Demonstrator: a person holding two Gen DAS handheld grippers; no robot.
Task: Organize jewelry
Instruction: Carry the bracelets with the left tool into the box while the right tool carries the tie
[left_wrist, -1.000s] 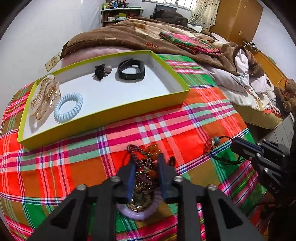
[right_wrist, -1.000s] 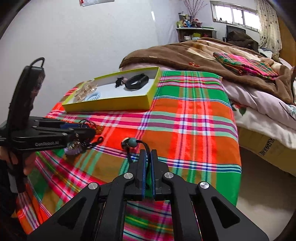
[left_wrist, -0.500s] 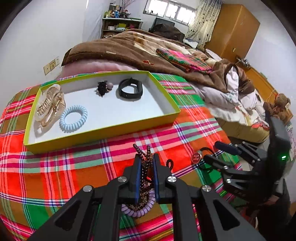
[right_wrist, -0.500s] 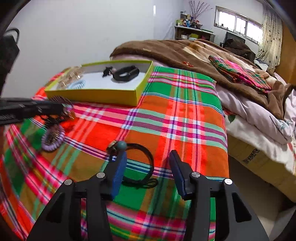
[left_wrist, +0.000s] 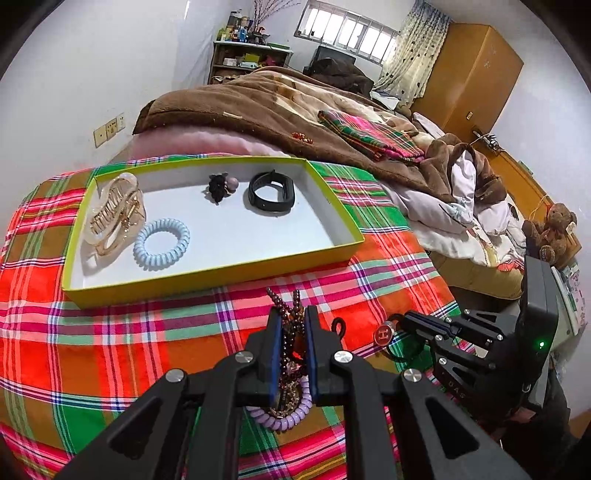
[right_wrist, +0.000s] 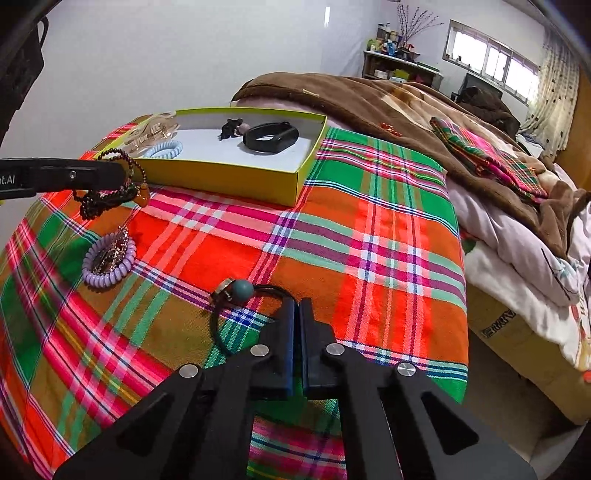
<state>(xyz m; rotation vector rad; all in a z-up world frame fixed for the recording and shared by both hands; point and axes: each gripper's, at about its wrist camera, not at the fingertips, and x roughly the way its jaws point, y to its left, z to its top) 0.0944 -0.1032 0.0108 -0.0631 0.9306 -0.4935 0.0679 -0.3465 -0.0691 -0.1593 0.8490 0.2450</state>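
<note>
My left gripper (left_wrist: 291, 314) is shut on a dark red bead necklace (left_wrist: 290, 332) and holds it above the plaid cloth; the necklace (right_wrist: 110, 188) hangs from it in the right wrist view. A purple coil hair tie (right_wrist: 107, 264) lies below with the necklace's pendant on it. My right gripper (right_wrist: 295, 306) is shut on the cord of a black hair tie (right_wrist: 236, 317) with a teal bead (right_wrist: 242, 290). The yellow-green tray (left_wrist: 207, 275) holds a clear claw clip (left_wrist: 114, 214), a blue coil tie (left_wrist: 160, 243), a black scrunchie (left_wrist: 219, 186) and a black band (left_wrist: 271, 192).
The plaid cloth (right_wrist: 369, 240) covers the bed end. A brown blanket (left_wrist: 258, 110) and crumpled bedding (left_wrist: 461, 192) lie behind and to the right of the tray. The bed drops off at the right edge.
My left gripper closed on the necklace and lifted it off the cloth. My right gripper opened, then closed again on the black hair tie's cord.
</note>
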